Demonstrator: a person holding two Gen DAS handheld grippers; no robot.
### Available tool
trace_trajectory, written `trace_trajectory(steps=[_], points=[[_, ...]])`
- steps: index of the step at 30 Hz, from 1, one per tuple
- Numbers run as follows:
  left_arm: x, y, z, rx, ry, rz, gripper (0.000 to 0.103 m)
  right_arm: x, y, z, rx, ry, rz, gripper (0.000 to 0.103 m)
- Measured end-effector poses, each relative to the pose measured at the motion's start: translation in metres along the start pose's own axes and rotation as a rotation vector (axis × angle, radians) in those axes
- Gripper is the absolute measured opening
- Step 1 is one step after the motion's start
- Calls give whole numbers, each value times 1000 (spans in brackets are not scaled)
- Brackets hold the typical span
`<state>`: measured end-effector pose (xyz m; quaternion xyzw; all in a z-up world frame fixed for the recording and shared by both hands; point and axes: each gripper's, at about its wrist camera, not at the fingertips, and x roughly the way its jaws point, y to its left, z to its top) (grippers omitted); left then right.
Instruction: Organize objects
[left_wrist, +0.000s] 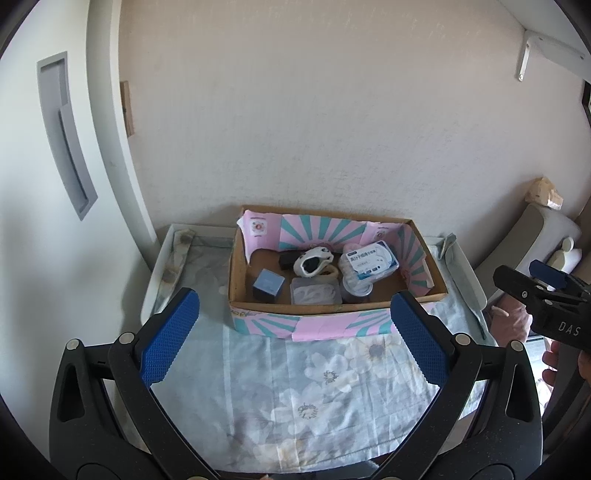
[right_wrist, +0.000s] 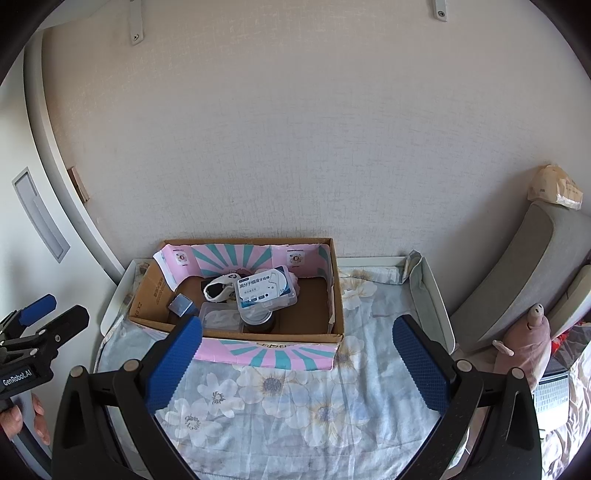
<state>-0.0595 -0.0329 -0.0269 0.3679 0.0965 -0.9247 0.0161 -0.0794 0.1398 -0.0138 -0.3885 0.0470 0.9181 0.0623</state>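
Tools (left_wrist: 295, 332) (right_wrist: 297, 350) agape — box (left_wrist: 439, 284) filled.

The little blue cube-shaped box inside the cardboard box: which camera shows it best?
The left wrist view. There the small blue box stands in plain sight in the near left corner of the cardboard box, top and front face visible. In the right wrist view it looks smaller and is partly hidden behind a blue jaw pad.

"DAS" marks the right hand-held gripper (left_wrist: 546, 280); "GenRobot.AI" the left (right_wrist: 55, 314).
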Motion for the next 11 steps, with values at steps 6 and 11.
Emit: trace_trajectory(steps=[6, 11], points=[[12, 3, -4, 12, 23, 12, 103, 1, 1, 0, 3, -2, 2, 103], [13, 4, -5, 19, 18, 28, 103, 3, 1, 0, 5, 2, 10, 103]])
